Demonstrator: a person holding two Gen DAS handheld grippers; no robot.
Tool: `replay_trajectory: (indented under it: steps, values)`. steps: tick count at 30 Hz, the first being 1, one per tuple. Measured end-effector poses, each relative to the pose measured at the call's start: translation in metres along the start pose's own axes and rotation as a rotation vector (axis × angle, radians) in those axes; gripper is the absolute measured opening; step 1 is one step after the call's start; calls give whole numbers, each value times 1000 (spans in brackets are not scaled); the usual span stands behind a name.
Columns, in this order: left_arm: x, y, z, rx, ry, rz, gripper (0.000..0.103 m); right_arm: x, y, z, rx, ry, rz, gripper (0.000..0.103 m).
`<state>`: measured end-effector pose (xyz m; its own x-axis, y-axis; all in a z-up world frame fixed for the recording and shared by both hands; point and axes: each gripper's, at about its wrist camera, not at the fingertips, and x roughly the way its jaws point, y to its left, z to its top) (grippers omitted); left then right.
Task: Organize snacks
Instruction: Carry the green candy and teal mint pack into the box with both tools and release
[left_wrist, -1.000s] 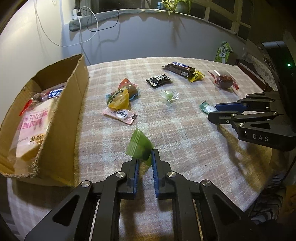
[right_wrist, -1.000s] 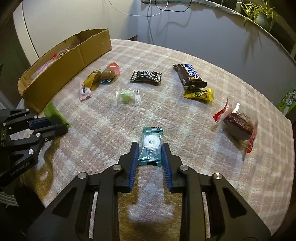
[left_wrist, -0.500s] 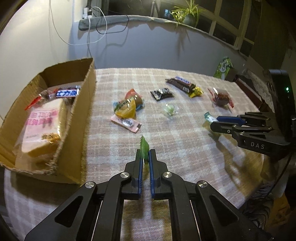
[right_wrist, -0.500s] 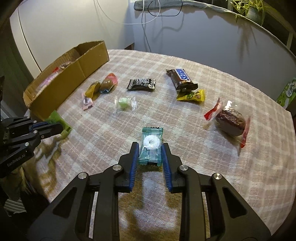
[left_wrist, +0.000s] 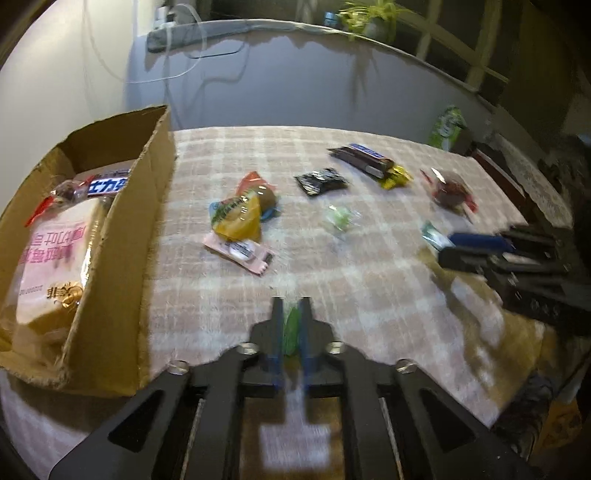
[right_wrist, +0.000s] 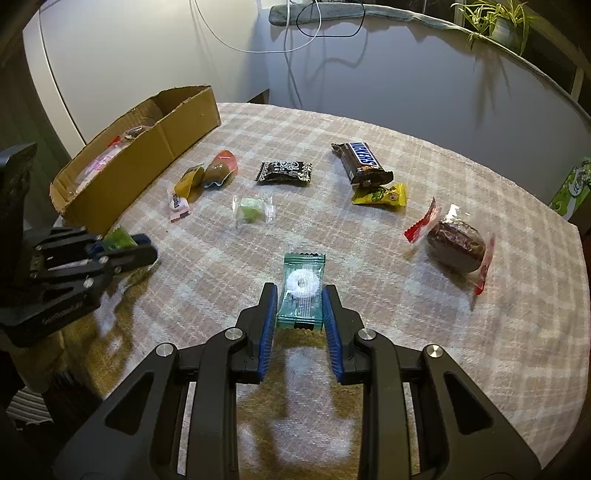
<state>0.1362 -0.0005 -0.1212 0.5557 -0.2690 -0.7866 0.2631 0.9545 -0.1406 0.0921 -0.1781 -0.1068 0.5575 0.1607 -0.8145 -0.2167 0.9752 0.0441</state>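
- Since the earlier frame, the left gripper (left_wrist: 292, 325) has closed its jaws flat onto the green packet (left_wrist: 293, 329), which then stood loosely between wider fingers and now shows only as a thin edge pinched between the blue pads.
- Right gripper (right_wrist: 300, 303) is unchanged: its fingers clamp the teal mint packet (right_wrist: 302, 286) by the two long sides, the wrapper's far end poking out ahead of the fingertips.
- Both grips look like pick-ups for the cardboard box (left_wrist: 122, 236), which sits just left of the left fingers and already holds a large pink bag and a bar; I judge each packet is bound there.
- Ahead of both pairs of fingers, loose snacks lie on the checked tablecloth (right_wrist: 406, 350): a Snickers bar (right_wrist: 361, 162), a black packet (right_wrist: 284, 172), a clear-wrapped green candy (right_wrist: 253, 213), a yellow packet (right_wrist: 382, 195) and a dark cake in red-edged wrap (right_wrist: 456, 245).
- Beyond the table stands a pale wall with trailing white and black cables, and a potted plant (right_wrist: 495, 22) at far right.
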Motion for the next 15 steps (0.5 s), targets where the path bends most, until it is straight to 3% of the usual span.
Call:
replay_trajectory:
  steps: [6,15]
  values:
    - [-8,-1,3,4,-25,5,4,-2,-2,0,3,-11,-1,26]
    - [-54,6,18,1,-110,-2,4,-14,6,15,-7,-52,19,26]
